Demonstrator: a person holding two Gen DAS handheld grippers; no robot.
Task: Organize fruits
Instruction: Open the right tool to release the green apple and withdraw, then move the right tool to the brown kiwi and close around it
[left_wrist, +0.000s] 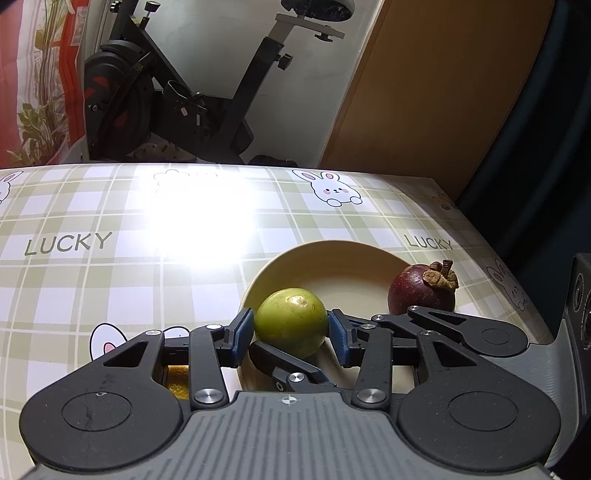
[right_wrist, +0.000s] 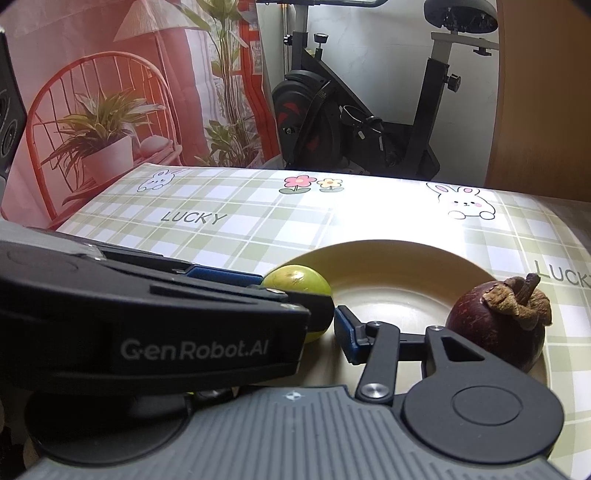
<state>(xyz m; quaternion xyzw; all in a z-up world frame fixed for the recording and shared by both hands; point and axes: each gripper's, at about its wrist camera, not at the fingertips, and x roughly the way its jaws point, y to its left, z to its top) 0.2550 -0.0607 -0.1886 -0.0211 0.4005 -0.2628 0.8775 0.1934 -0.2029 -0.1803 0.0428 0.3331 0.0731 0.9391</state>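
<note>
One plate (left_wrist: 334, 258), cream, sits on the counter (left_wrist: 110, 266) w/ a green-check rabbit cloth. Two fruits at the plate: one green fruit (left_wrist: 291, 320) over its near-left rim, one mangosteen (left_wrist: 423, 290) on its right side, stem cap up. A third bit, orange-yellow (left_wrist: 176, 382), shows just left of the plate under the linkage; can't tell what it is.

Left gripper (left_wrist: 291, 326): both blue fingers (left_wrist: 243, 330) press the green fruit's sides, clamped on it at the plate's left edge.

Right gripper (right_wrist: 321, 325): only one blue finger (right_wrist: 347, 332) shows clearly, over the plate centre, beside the green fruit (right_wrist: 295, 282); the other is hidden behind the left gripper's body, so can't tell if it's spread or closed. Mangosteen (right_wrist: 498, 325) sits right of that finger, apart from it.

One exercise bike (right_wrist: 354, 110) stands beyond the plate, past the counter's far edge.
</note>
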